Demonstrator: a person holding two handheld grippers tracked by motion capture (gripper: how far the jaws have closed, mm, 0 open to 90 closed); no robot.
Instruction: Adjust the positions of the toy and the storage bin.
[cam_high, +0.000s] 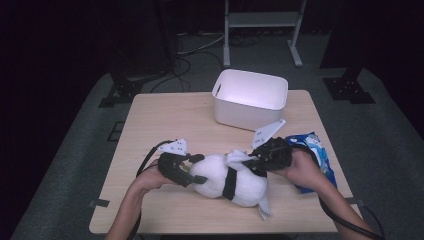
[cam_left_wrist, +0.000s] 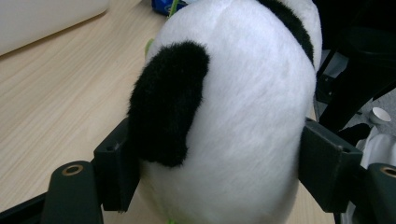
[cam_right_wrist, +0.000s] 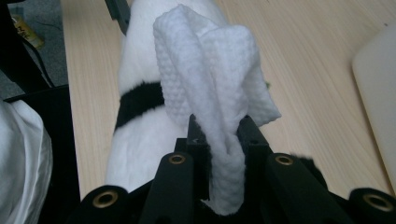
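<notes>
Right gripper (cam_right_wrist: 219, 140) pinches a folded white cloth (cam_right_wrist: 210, 74), held over the plush panda (cam_high: 227, 177) (likely to wipe it). Left gripper (cam_left_wrist: 219, 172) clamps panda's end, steadying it on the table (cam_high: 165, 115). White bin (cam_high: 250, 97) behind.

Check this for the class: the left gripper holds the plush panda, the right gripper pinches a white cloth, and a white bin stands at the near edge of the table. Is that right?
One slip. The white bin stands at the far edge of the table, as the high view shows. The left gripper does hold the plush panda, and the right gripper does pinch the white cloth.
</notes>
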